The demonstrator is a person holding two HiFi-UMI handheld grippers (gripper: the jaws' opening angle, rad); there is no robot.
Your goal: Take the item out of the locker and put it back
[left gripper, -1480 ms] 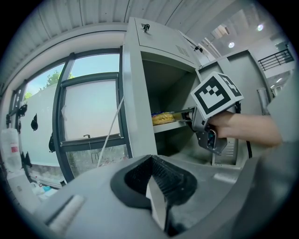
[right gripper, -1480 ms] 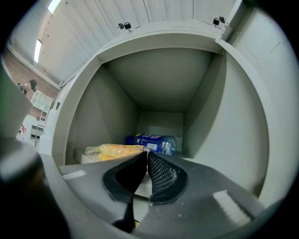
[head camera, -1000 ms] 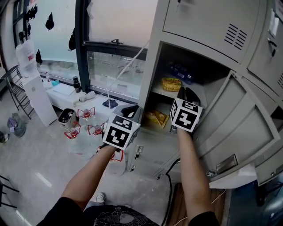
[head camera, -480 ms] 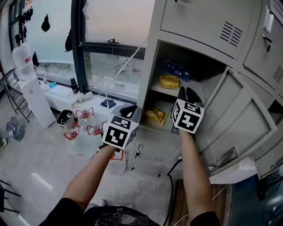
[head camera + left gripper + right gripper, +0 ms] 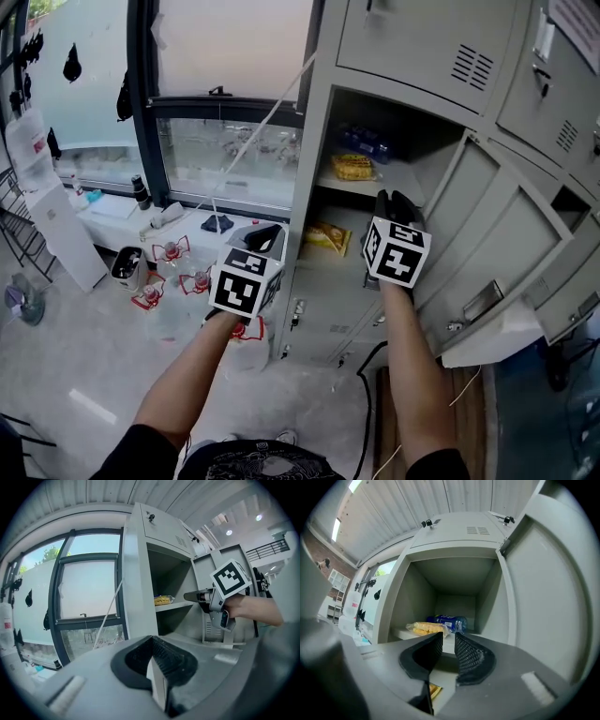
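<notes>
Where boxy metal locker (image 5: 307,178) opens, crinkly packet (image 5: 353,167) lies.

Pale glossy floor (image 5: 75,366), dark-framed window (image 5: 234,150) with daylight, low white ledge (image 5: 108,208) beneath it.

A grey metal locker (image 5: 307,187) stands with its door (image 5: 487,234) swung wide to the right. On the shelf (image 5: 398,178) inside, a clear packet of yellow snacks (image 5: 354,167) lies flat at the front, with a blue-labelled bottle (image 5: 367,142) on its side just behind it. A second yellow packet (image 5: 328,238) lies below the shelf.
</notes>
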